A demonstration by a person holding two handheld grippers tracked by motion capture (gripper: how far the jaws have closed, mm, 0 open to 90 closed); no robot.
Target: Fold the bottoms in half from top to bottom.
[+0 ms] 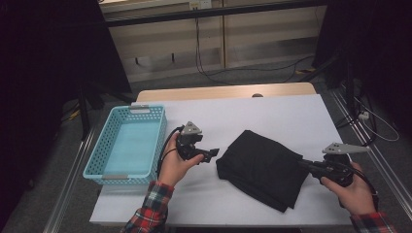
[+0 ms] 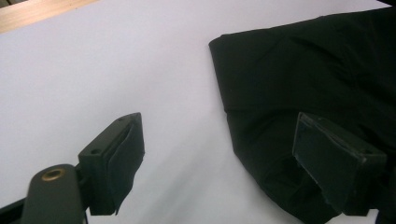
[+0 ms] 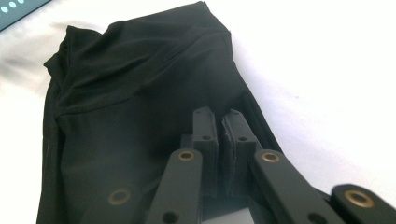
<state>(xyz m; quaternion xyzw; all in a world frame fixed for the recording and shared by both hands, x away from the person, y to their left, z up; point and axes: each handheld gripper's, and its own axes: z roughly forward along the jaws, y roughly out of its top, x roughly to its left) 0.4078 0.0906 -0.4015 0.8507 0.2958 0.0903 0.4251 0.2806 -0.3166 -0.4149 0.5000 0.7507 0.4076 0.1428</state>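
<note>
Near the middle of the white tabletop [image 1: 272, 114] lies a folded black garment [image 1: 265, 167], set at a slant, well apart from the blue basket [image 1: 127, 145] at the left; the left gripper [image 1: 210, 155] hovers just beside the garment's left edge with its fingers [image 2: 116, 163] spread wide and nothing between them; the right gripper [image 1: 303, 165] sits at the garment's right edge with its fingers [image 3: 205, 135] pressed together, and whether any cloth is pinched between them cannot be told from the right gripper view.

The likely trouble is the fold coming undone; the cloth looks thin, soft and limp, stacked in several layers, so a grip on the top layer alone would probably peel it open rather than lift the whole bundle; a pull from one side only could drag the garment across the smooth tabletop and crumple it. Lifted by two edges, the middle would likely sag and spill when lowered toward the basket, whose stiff plastic walls are pierced with small holes; the upper corner of the garment is already puckered, with a raised seam ridge, a spot where the fold may slip first.
</note>
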